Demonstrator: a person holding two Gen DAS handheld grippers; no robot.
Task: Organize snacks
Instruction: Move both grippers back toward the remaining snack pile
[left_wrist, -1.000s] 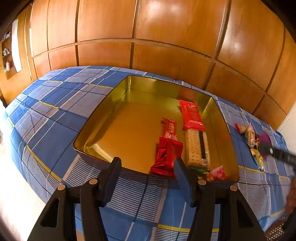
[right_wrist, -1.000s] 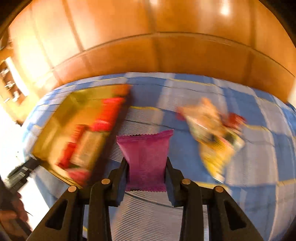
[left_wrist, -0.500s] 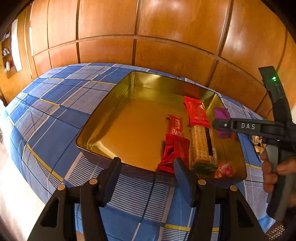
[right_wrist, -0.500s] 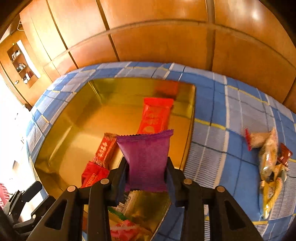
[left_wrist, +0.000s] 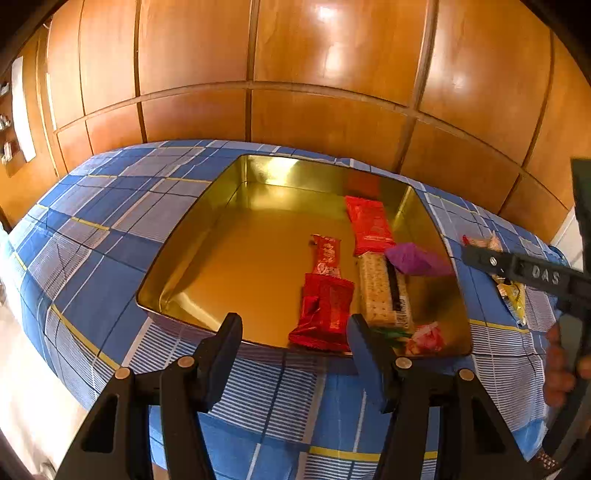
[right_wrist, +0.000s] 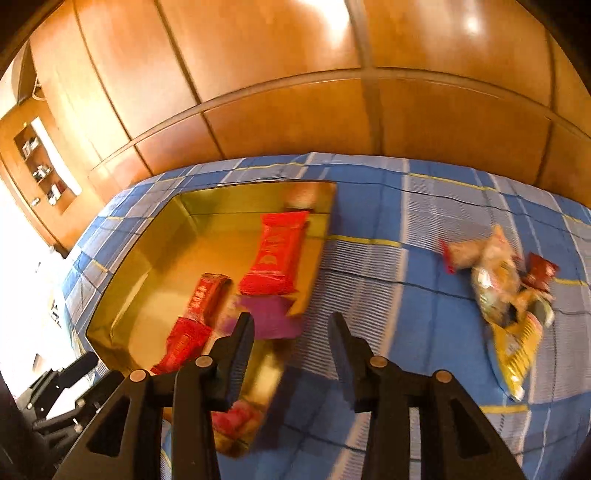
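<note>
My left gripper (left_wrist: 295, 347) hangs just short of the near rim of the gold tin (left_wrist: 177, 291), its jaws apart with nothing between them; it has no part in this step, as I judge it. Inside the tin, going rightward, lie a slim red bar (left_wrist: 325, 254) with a crumpled red wrapper (left_wrist: 325, 310) in front of it, then a cracker pack (left_wrist: 382, 291) with a larger red pack (left_wrist: 369, 225) behind it, then the purple packet (left_wrist: 417, 260), which sits tilted over the tin's right side, against or just above the crackers; I cannot tell whether it has landed; a pink sweet (left_wrist: 424, 338) sits in the near right corner. My right gripper (right_wrist: 291, 343) has just been opening its jaws, and they now stand apart with nothing between them, the purple packet ahead of the left finger; so the step in hand is the release into the tin. Farther right, well apart from the tin on the blue checked cloth (right_wrist: 388, 295), waits the loose pile of snacks (right_wrist: 498, 291). The next move, I reckon, calls for swinging the right gripper over to that pile and picking out a single packet.
</note>
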